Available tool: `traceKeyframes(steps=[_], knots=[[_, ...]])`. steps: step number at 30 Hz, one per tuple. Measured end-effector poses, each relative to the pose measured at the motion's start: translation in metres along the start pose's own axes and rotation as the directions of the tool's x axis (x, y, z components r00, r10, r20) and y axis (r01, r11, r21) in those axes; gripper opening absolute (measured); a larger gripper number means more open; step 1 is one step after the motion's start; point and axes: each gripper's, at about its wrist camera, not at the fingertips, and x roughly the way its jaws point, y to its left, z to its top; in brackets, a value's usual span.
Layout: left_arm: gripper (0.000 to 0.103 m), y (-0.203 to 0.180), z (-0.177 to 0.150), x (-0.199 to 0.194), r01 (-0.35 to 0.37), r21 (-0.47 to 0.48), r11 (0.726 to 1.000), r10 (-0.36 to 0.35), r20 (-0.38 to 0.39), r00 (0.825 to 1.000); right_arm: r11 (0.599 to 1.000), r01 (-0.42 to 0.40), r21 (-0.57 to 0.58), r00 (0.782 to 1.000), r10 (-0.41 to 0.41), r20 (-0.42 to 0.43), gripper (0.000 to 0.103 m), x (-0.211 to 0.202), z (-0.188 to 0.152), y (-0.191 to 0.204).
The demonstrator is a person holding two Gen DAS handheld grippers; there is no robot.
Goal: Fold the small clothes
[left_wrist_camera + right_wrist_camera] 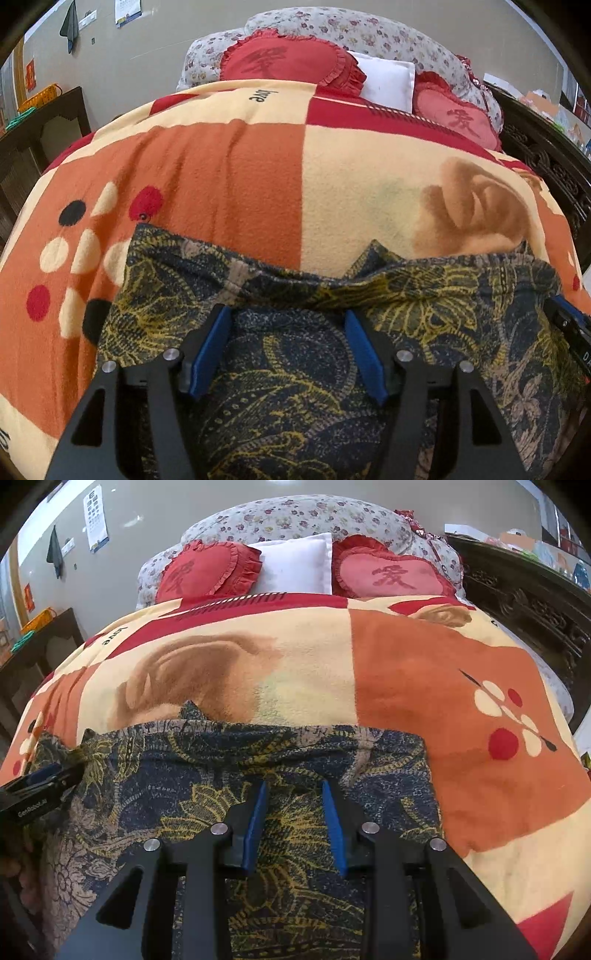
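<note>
A dark navy garment with yellow and beige leaf print (295,354) lies spread on the bed's orange and cream blanket (258,177); it also shows in the right wrist view (207,775). Its far edge is rumpled. My left gripper (288,317) is open, its blue pads wide apart just above the cloth's left half. My right gripper (293,786) is open over the cloth's right half, nothing between its pads. The right gripper's edge shows at the right of the left wrist view (569,325); the left gripper shows at the left of the right wrist view (40,786).
Two red heart cushions (210,572) and a white pillow (295,566) lie at the bed's head against a floral quilt (295,517). A dark carved headboard (524,602) runs along the right. A dark side table (44,122) stands at the left.
</note>
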Motion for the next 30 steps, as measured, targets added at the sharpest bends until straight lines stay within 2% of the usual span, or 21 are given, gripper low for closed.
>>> traceKeyframes(steps=[13,19,21,23,25,27,28,30], knots=[[0.069,-0.001,0.0,0.0,-0.002,0.001,1.0,0.002,0.0,1.0,1.0,-0.008,0.004,1.0,0.008,-0.001,0.034,0.0,0.0,-0.001],[0.07,0.001,0.001,0.001,-0.009,0.006,1.0,0.009,-0.001,1.0,1.0,0.009,-0.009,1.0,-0.009,-0.008,0.035,0.002,0.002,0.003],[0.07,0.001,0.001,0.001,-0.013,0.008,1.0,0.013,-0.003,1.0,0.999,0.04,-0.034,0.998,-0.041,-0.046,0.035,-0.002,0.006,0.008],[0.071,0.002,0.002,0.0,-0.014,0.007,1.0,0.014,-0.009,1.0,0.996,0.088,-0.033,0.991,-0.091,-0.094,0.035,-0.014,0.012,0.013],[0.071,0.005,0.006,-0.005,-0.001,0.028,1.0,0.003,-0.043,0.999,0.999,0.041,0.018,0.997,-0.04,-0.068,0.035,-0.045,0.008,0.017],[0.071,0.01,0.01,-0.02,0.014,0.03,0.999,-0.011,-0.083,0.996,1.0,-0.006,-0.013,1.0,0.006,-0.023,0.035,-0.078,-0.008,0.028],[0.071,0.016,0.011,-0.035,0.041,0.024,0.999,-0.039,-0.075,0.996,0.999,-0.016,-0.052,1.0,0.016,-0.004,0.035,-0.091,-0.018,0.033],[0.072,0.033,0.005,-0.079,0.101,0.022,0.995,-0.101,-0.012,0.995,0.992,-0.027,-0.12,0.999,0.031,0.031,0.036,-0.11,-0.042,0.042]])
